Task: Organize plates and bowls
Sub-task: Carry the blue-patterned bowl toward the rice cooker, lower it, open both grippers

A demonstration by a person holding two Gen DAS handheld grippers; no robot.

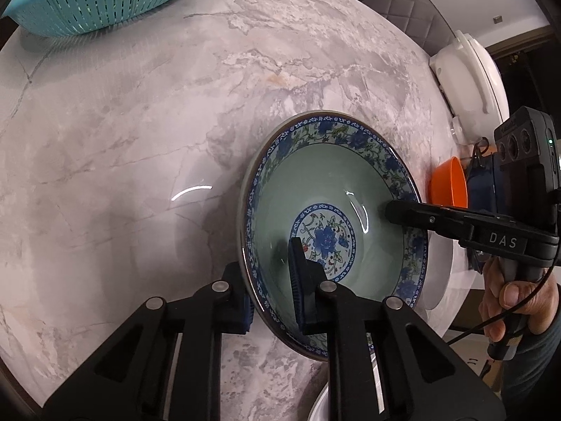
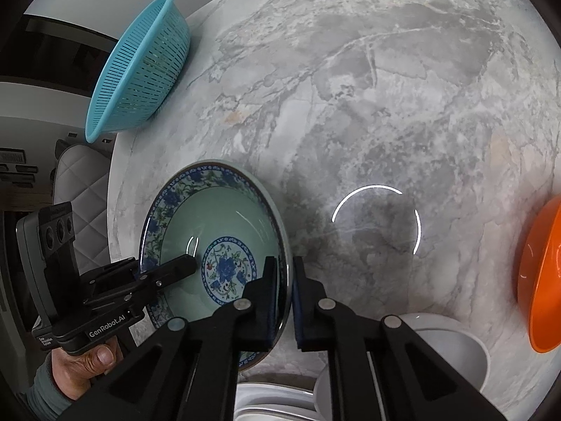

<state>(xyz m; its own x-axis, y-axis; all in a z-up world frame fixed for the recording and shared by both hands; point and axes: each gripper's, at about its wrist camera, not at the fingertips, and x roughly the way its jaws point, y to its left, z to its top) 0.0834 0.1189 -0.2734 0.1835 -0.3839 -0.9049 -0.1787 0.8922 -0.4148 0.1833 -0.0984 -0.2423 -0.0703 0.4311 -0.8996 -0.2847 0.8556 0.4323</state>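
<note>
"DAS" on right gripper [image 1: 403,215], "GenRobot.AI" on left gripper [image 2: 182,268]

left tongs [image 1: 271,275] clamped, right tongs [image 2: 285,293] clamped, tips facing each other, both hand-held

Count: 1 blue-floral celadon bowl [image 1: 333,217], 1 orange bowl [image 2: 541,287], 1 teal slotted colander [image 2: 140,66] at the table's [image 2: 385,87] far edge, 2 black two-finger grippers (left gripper [image 1: 271,291], right gripper [image 2: 284,301]). White dishes [image 2: 452,347] at near edge: at least 2, exact count unclear.

A grey-veined marble table [image 1: 140,175] (glossy, mirroring a ring light) stands beside a quilted chair [image 1: 410,7].
</note>
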